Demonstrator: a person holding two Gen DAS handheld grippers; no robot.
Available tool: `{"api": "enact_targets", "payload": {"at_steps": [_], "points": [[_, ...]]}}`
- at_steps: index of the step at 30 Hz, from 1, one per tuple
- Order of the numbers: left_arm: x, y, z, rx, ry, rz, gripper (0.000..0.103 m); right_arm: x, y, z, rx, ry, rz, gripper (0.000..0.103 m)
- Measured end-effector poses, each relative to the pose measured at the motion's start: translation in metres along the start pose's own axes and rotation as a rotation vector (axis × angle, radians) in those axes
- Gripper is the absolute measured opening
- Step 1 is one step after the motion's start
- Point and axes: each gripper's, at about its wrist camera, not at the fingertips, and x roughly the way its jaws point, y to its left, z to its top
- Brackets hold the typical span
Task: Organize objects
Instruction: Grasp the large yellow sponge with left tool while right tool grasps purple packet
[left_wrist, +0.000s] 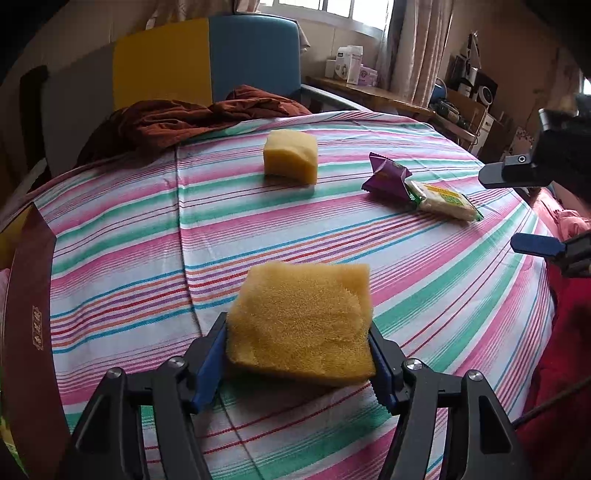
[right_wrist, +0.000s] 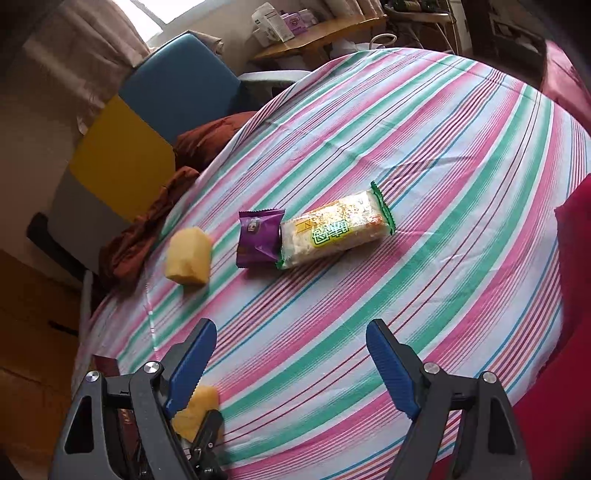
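My left gripper (left_wrist: 297, 354) is shut on a yellow sponge (left_wrist: 303, 321), held just above the striped bedsheet (left_wrist: 147, 229). This sponge also shows in the right wrist view (right_wrist: 195, 410), low at the left. A second yellow sponge (left_wrist: 291, 156) (right_wrist: 188, 255) lies farther back on the sheet. A purple snack packet (left_wrist: 386, 178) (right_wrist: 258, 236) and a clear green-edged cracker pack (left_wrist: 443, 201) (right_wrist: 336, 230) lie side by side, touching. My right gripper (right_wrist: 291, 350) is open and empty above the sheet, in front of the packets; it shows at the right edge of the left wrist view (left_wrist: 517, 210).
A crumpled brown cloth (left_wrist: 192, 118) (right_wrist: 147, 229) lies at the sheet's far edge before a yellow and blue headboard (left_wrist: 207, 59). A dark red box (left_wrist: 29, 332) stands at the left. Red fabric (right_wrist: 576, 258) lies at the right. A cluttered wooden desk (left_wrist: 369, 92) stands behind.
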Motion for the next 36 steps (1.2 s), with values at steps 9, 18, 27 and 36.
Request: {"api": "enact_targets", "payload": {"at_steps": [9, 18, 27, 36], "points": [[-0.001, 0.005, -0.002, -0.018, -0.019, -0.028, 0.067, 0.010, 0.009, 0.000, -0.057, 0.050, -0.047, 0.077], [-0.003, 0.009, -0.002, -0.037, -0.027, -0.054, 0.067, 0.033, 0.048, 0.031, -0.215, 0.042, -0.129, 0.067], [-0.003, 0.009, -0.003, -0.042, -0.034, -0.063, 0.068, 0.105, 0.068, 0.066, -0.280, 0.039, -0.230, 0.060], [-0.003, 0.010, -0.003, -0.045, -0.041, -0.062, 0.067, 0.107, 0.088, 0.051, -0.440, 0.080, -0.166, 0.039]]}}
